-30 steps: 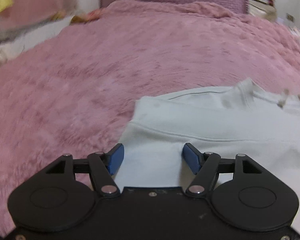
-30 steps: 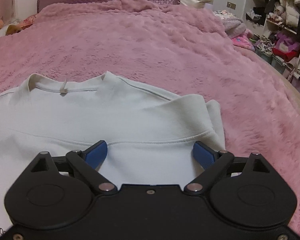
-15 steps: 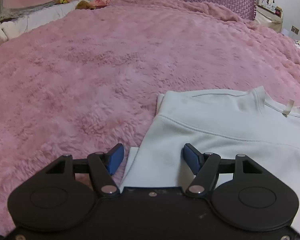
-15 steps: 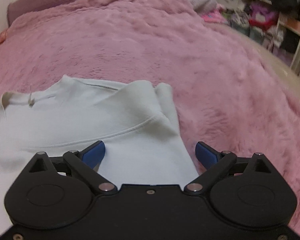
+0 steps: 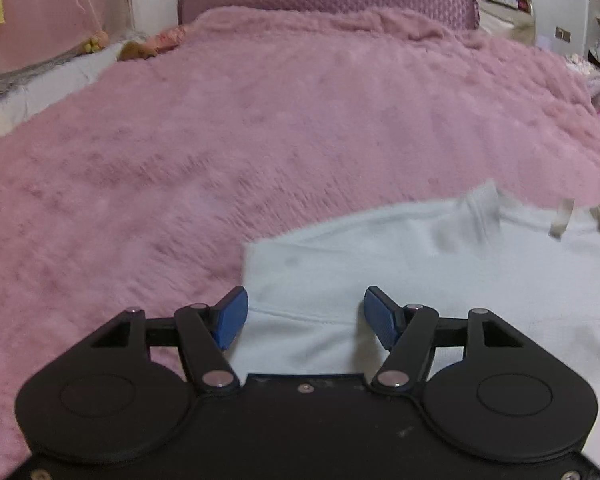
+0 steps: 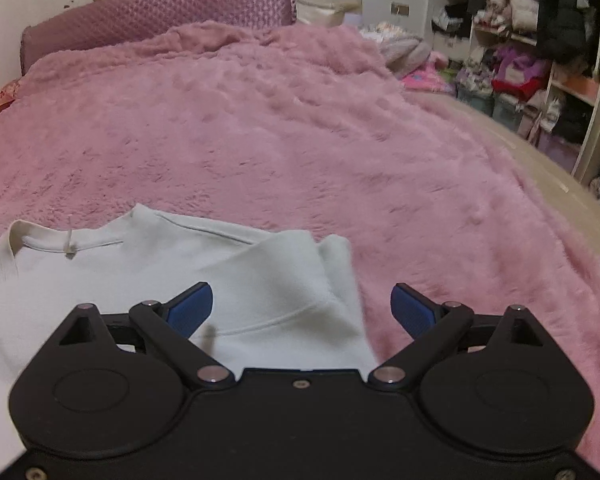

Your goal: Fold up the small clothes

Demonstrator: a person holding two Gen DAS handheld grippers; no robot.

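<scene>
A pale top [image 6: 148, 280] lies flat on the pink fuzzy blanket [image 6: 300, 140] of the bed, its collar toward the headboard [image 6: 160, 8]. The left gripper [image 5: 304, 312] sits over the shoulder at one side and the right gripper [image 6: 300, 312] over the other; both have their fingers [image 6: 190, 312] spread wide with nothing between them.

I'd guess each side is about to be taken and folded in. To do that well, each gripper should come down on the outer edge by the shoulder seam, catch all the layers, and lift both sides evenly so the cloth does not drag on the plush.

A small tag [image 6: 70, 246] hangs at the collar, but nothing on it can be read.
</scene>
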